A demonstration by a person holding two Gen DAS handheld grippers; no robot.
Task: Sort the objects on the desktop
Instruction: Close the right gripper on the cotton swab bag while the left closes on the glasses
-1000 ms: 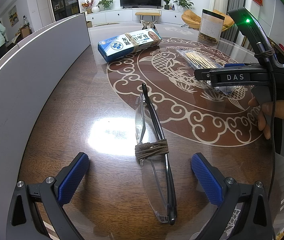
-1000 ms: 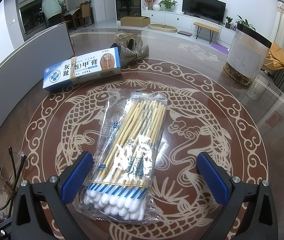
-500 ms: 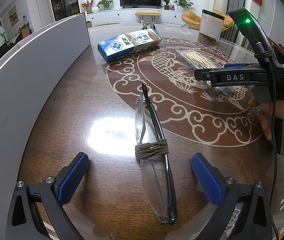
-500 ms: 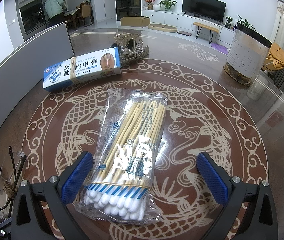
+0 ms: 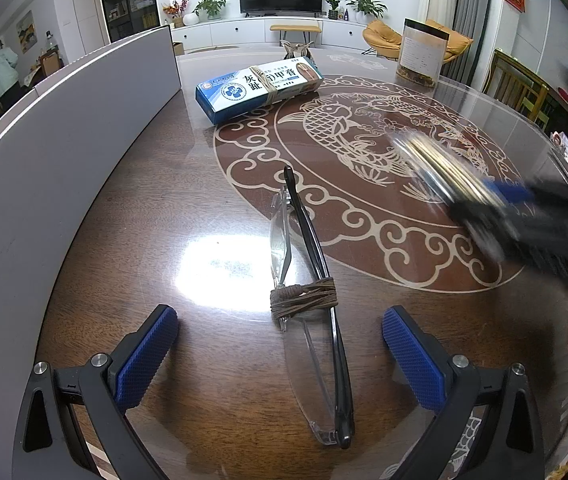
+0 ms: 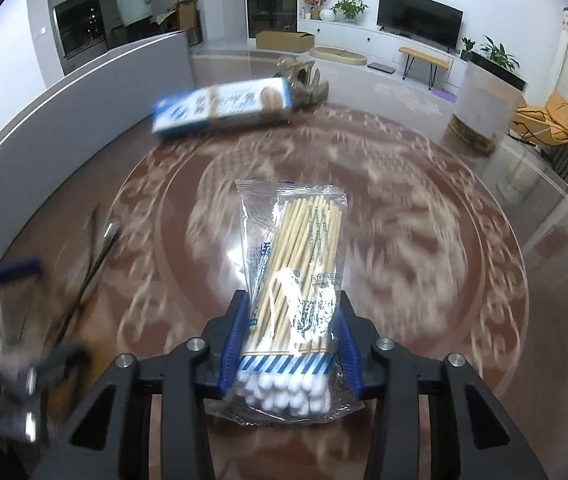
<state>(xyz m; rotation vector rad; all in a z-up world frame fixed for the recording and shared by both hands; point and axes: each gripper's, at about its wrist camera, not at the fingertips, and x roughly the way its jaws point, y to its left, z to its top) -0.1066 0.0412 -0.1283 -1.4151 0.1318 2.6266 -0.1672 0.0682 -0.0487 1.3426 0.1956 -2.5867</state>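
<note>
My right gripper [image 6: 290, 344] is shut on a clear bag of cotton swabs [image 6: 294, 280] and holds it above the table; it shows blurred in the left wrist view [image 5: 444, 168]. My left gripper [image 5: 280, 356] is open, its blue pads either side of folded glasses [image 5: 308, 300] bound with brown cord, lying on the table. The glasses show blurred in the right wrist view [image 6: 92, 268]. A blue and white ointment box [image 5: 258, 86] lies further back, also in the right wrist view [image 6: 224, 106].
A grey partition panel [image 5: 44, 152] runs along the table's left side. A tall clear jar [image 5: 422, 58] stands at the back right, also in the right wrist view [image 6: 484, 112]. A silvery ornament [image 6: 306, 80] sits behind the box. The brown table [image 5: 204, 184] has a fish pattern.
My right gripper has closed on the swab bag and lifted it off the table, moving fast. My left gripper has stayed open over the glasses.
</note>
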